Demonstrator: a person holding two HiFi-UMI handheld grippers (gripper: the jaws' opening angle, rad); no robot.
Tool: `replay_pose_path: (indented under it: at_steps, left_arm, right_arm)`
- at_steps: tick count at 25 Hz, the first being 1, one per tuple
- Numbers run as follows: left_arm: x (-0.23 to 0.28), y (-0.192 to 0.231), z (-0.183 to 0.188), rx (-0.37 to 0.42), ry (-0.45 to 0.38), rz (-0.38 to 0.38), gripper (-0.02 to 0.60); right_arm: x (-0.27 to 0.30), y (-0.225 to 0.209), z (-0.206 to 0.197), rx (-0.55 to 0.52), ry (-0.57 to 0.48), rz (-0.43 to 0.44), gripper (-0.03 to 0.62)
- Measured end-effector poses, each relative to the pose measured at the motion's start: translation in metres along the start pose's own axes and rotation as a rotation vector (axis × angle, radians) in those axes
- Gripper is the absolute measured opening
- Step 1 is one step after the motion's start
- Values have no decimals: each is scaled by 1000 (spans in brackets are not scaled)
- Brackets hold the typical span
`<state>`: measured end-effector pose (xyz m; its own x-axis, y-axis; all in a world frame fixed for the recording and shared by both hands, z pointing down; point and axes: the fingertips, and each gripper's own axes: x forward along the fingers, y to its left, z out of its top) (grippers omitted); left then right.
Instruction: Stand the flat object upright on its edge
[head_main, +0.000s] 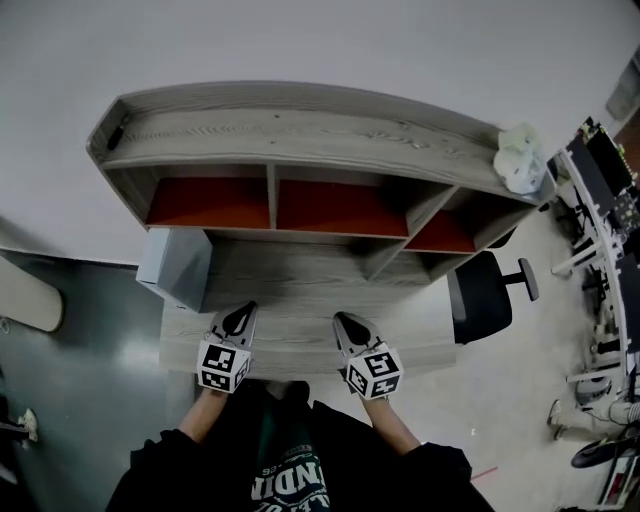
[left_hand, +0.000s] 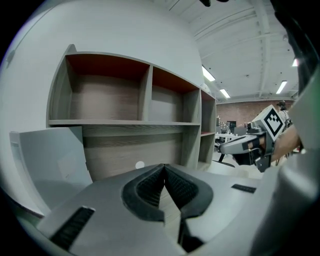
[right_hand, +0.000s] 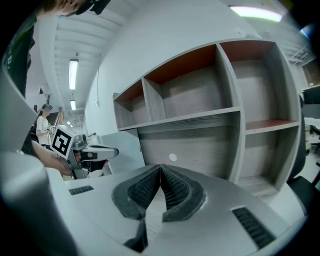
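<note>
The left gripper (left_hand: 164, 170) has its ribbed black pads pressed together at the tips, with nothing between them. The right gripper (right_hand: 160, 170) is closed the same way and is also empty. Each one points slightly downward toward the shelf unit (head_main: 300, 130) and carries a black-and-white marker cube (head_main: 223, 365) at its rear, just ahead of the person's hand. The two grippers hover side by side over the near edge of the wooden desk (head_main: 300, 290), in front of the shelf unit and apart from each other.

The flat object, a light grey panel (head_main: 175, 265), stands upright on its edge at the left end of the shelf unit, on the desk's left side. Neither gripper touches it. The views do not show whether it leans on the shelf unit's side wall.

A small white round spot (left_hand: 140, 164) sits on the wooden back board below the shelf unit's lower shelf. The compartments above are bare, with a red inner lining (head_main: 210, 200).

A crumpled white thing (head_main: 520, 158) lies on top of the shelf unit at its right end. A black office chair (head_main: 480, 295) stands on the floor just beyond that end.
</note>
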<state>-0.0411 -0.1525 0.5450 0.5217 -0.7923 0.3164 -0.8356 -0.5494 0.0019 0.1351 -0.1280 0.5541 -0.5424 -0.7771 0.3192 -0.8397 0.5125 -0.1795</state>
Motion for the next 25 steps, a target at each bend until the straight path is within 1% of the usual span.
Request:
replay_pose_path:
  at_steps: [8,25]
  left_arm:
    - [7,-11,1,11,11,-25,14]
    - [11,-15,-9,-19,29,-13,14]
  right_arm:
    - [-9,-8,-3,10,-4,-16,34]
    - [-14,-17,-7,20,-2,-14,34]
